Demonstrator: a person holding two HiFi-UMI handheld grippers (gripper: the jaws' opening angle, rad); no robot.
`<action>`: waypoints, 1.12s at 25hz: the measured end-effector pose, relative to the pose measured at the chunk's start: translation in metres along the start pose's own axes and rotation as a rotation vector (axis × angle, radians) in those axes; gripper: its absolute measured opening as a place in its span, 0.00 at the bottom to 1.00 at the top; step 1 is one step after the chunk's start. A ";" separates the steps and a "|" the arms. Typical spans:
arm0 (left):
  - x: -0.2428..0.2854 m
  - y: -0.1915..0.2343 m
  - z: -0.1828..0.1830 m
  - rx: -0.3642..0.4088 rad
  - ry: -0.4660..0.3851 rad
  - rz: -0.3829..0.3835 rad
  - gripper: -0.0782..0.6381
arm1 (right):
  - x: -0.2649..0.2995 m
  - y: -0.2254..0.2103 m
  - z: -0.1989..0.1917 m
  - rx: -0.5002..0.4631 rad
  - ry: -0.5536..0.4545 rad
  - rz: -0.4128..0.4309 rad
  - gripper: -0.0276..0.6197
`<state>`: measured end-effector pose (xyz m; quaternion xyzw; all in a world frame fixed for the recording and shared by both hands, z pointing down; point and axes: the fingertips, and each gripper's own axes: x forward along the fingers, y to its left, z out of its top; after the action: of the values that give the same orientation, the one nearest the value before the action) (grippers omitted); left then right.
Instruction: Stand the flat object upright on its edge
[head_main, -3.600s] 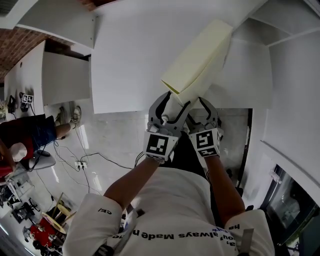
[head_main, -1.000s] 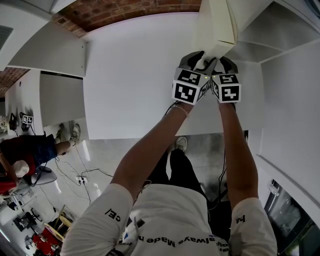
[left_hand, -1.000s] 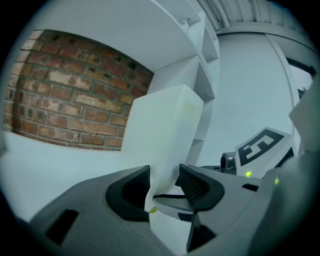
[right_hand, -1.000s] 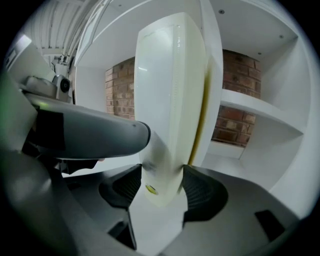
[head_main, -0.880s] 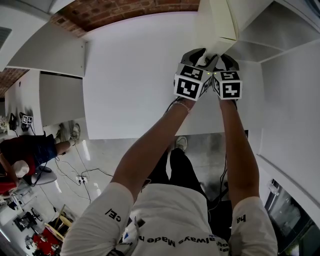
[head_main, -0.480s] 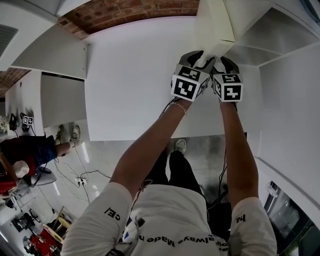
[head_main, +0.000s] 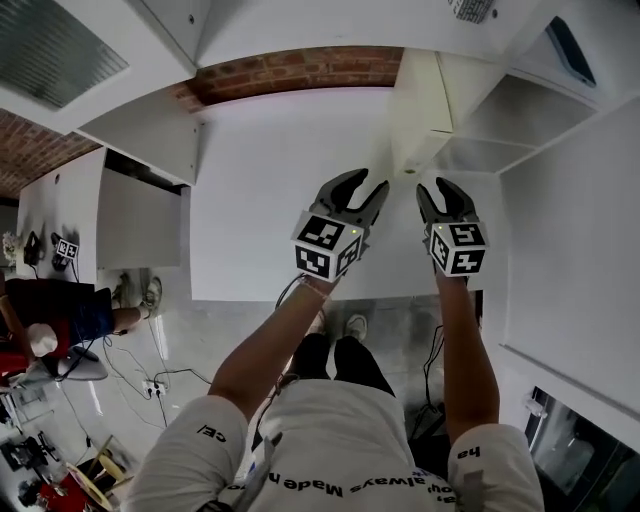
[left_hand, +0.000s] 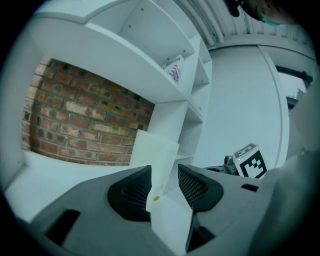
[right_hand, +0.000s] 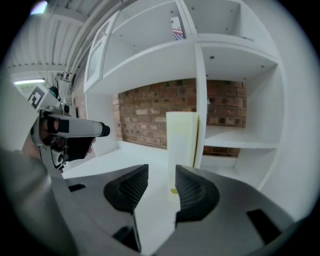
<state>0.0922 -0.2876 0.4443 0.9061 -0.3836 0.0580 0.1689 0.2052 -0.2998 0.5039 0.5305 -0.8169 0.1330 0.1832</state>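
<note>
both grippers are let go and empty: left gripper (head_main: 362, 188) jaws apart, right gripper (head_main: 436, 192) jaws just narrowing on nothing. the flat cream panel (head_main: 424, 108) stands on edge ahead of them, beside the shelf divider (right_hand: 201, 80).

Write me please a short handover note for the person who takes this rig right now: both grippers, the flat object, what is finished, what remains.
Left gripper: open, nothing between its fingers, apart from the panel.
Right gripper: also open and empty; its fingers have just been closing part way.
Cream panel: stands upright on its edge on the white table, close beside the shelf divider. Whether it leans on the divider cannot be told.
Done: the panel is upright and nobody holds it.
Left: probably only to check that it does not tip over.
</note>
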 end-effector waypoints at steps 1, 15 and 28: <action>-0.013 -0.002 0.008 0.008 -0.015 -0.003 0.34 | -0.010 0.007 0.009 -0.002 -0.022 0.009 0.30; -0.201 -0.068 0.103 0.093 -0.184 -0.007 0.16 | -0.180 0.131 0.142 -0.046 -0.281 0.190 0.15; -0.277 -0.107 0.143 0.074 -0.278 -0.020 0.15 | -0.255 0.204 0.188 -0.092 -0.327 0.297 0.15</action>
<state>-0.0287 -0.0810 0.2170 0.9148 -0.3917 -0.0558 0.0810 0.0826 -0.0866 0.2179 0.4099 -0.9101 0.0332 0.0510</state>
